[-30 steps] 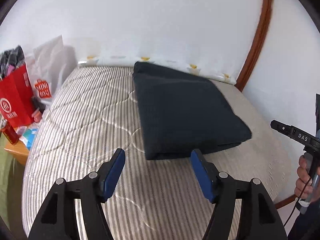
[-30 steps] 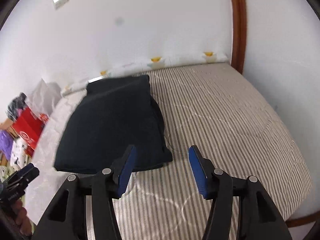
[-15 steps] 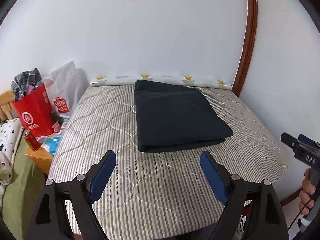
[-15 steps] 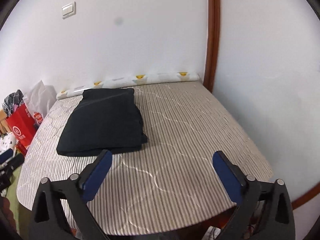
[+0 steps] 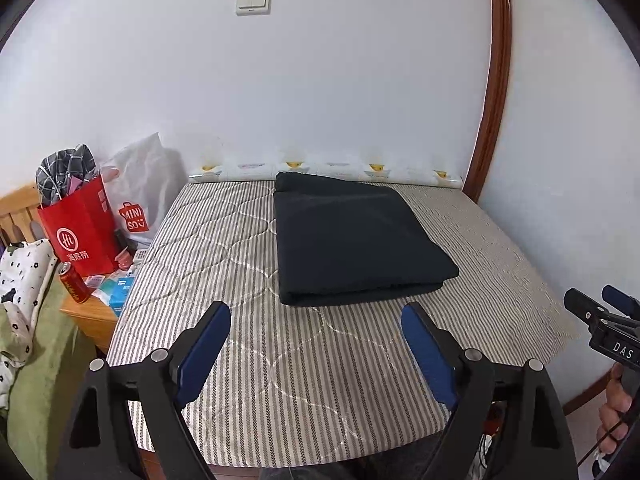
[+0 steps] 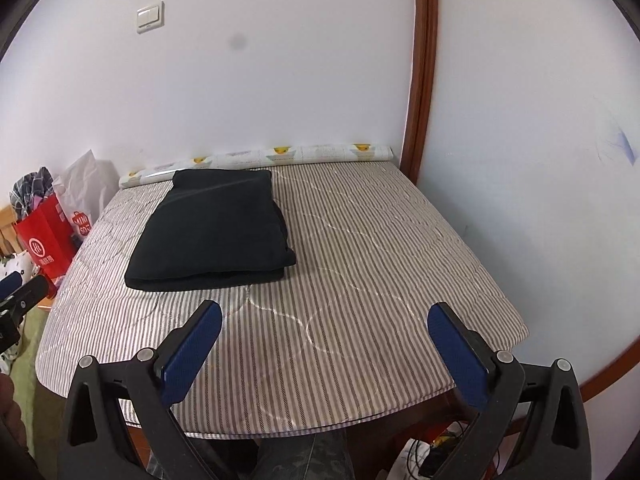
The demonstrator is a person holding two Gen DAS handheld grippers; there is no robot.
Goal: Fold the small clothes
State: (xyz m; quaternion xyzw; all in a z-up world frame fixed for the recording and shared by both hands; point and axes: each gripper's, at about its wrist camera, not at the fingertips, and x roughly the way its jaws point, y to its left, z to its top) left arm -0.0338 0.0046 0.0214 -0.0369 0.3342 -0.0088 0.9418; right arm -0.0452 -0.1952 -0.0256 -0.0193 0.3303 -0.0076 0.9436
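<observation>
Both of your grippers tilt down over the near edge of the striped mattress (image 5: 224, 240), jaws spread wide with nothing between them — the left gripper (image 5: 316, 344) and the right gripper (image 6: 324, 340) alike. Your right hand (image 5: 614, 412) seems to wrap its handle at the frame's edge, though it is partly cut off. Ahead, well apart from both, the folded dark garment (image 5: 352, 240) lies flat near the wall — a red bag (image 5: 80, 236) stands left.

Both claws, left (image 5: 316, 318) and right (image 6: 325, 318), pulled back from folded dark garment (image 5: 356, 240), apparently higher; jaws spread wide.
</observation>
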